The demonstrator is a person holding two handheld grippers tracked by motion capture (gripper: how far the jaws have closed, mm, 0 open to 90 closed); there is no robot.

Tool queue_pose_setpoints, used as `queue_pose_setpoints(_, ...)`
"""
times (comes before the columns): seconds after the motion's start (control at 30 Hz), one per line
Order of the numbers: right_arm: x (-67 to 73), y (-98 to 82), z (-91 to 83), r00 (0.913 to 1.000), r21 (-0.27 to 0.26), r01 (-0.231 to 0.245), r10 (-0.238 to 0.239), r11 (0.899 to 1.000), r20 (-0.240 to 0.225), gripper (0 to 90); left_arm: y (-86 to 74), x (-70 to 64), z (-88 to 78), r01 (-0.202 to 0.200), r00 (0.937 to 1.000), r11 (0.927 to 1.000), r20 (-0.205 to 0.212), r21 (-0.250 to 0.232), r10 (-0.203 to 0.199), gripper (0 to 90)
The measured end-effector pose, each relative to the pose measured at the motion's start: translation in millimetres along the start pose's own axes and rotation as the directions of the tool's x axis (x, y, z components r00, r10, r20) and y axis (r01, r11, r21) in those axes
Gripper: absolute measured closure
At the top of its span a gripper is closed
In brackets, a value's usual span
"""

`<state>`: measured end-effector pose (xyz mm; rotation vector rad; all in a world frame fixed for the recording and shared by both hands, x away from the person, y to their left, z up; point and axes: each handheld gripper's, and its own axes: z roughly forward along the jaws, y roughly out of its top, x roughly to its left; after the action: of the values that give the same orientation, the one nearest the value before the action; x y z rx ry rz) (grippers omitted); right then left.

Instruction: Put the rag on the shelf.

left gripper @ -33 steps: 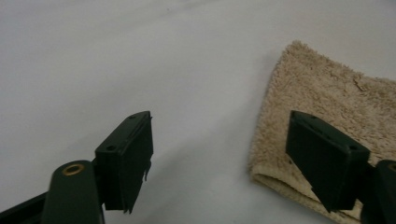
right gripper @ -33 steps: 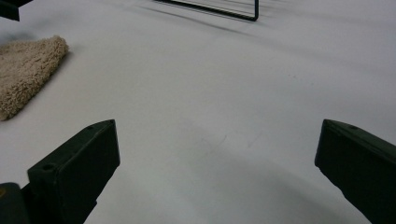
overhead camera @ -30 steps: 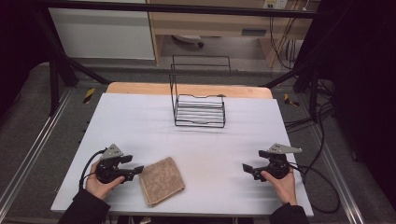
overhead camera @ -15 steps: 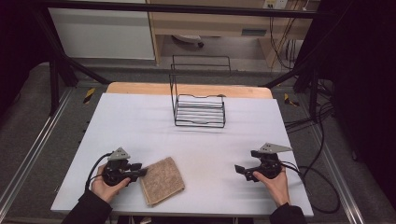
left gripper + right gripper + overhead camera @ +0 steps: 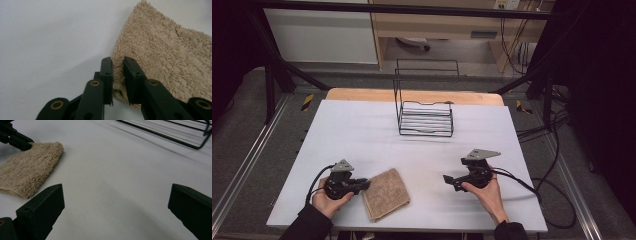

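At the near edge of the white bench [image 5: 362,125], a person's two forearms come in from below, each hand holding a hand-held gripper. The left hand-held gripper [image 5: 364,184] has just been closing its jaws, and in the left gripper view they stand nearly together, pinching the near left edge of a folded tan towel [image 5: 160,57]. The towel [image 5: 385,193] lies flat on the bench, just beside that hand, tilted a little.

To the right, well apart from the towel, the right hand-held gripper [image 5: 447,179] points leftward toward it with its jaws spread wide and nothing between them; in the right gripper view there is bare bench between the two black jaws.

Farther back, near the middle of the bench, stands a black wire rack [image 5: 426,117], empty.

Judging by this, the work is at its start: one edge of the towel is gripped, the other hand has yet to reach it, and the towel is not lifted.

How firmly the cloth is caught is hard to tell, since the jaws hide the pinched edge. The towel's far corners are cut off in the left gripper view.
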<state>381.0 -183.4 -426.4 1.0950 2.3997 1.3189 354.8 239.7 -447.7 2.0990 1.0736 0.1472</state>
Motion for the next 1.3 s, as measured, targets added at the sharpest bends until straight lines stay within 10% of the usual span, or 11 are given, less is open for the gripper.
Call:
queue_pose_setpoints(0.73,69.1,51.6,94.6,0.9926,0.053,0.081,-0.076,0.995,-0.095,13.1,0.1,-4.3,1.2,-0.034,0.9991,0.9994,-0.025,0.004,0.034,81.7)
queue_pose_setpoints(1.3,84.0,55.9,142.2,0.9788,0.145,0.101,-0.072,0.984,-0.192,59.6,1.9,-4.4,-0.2,-0.025,0.9993,0.9996,-0.026,0.013,0.025,83.8)
